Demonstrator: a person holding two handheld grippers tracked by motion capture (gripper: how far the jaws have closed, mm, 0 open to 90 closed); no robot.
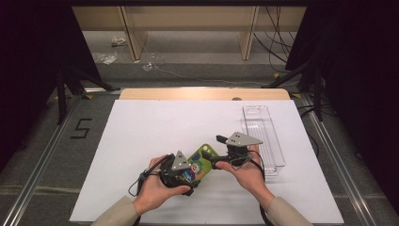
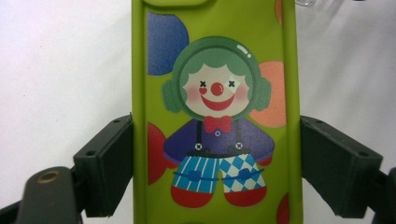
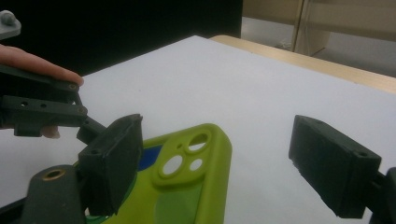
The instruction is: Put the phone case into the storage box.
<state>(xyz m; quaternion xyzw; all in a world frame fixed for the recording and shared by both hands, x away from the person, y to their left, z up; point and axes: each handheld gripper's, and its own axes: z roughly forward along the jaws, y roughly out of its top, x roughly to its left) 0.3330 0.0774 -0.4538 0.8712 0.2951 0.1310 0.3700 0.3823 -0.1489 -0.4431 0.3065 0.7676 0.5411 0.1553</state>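
Left gripper's got the phone case, right one's just hanging open

My left gripper is clamped on both long edges of the green clown phone case, low over the white table sheet near the front. My right gripper sits wide apart at the case's camera end, gripping nothing. Clear tray is off right.
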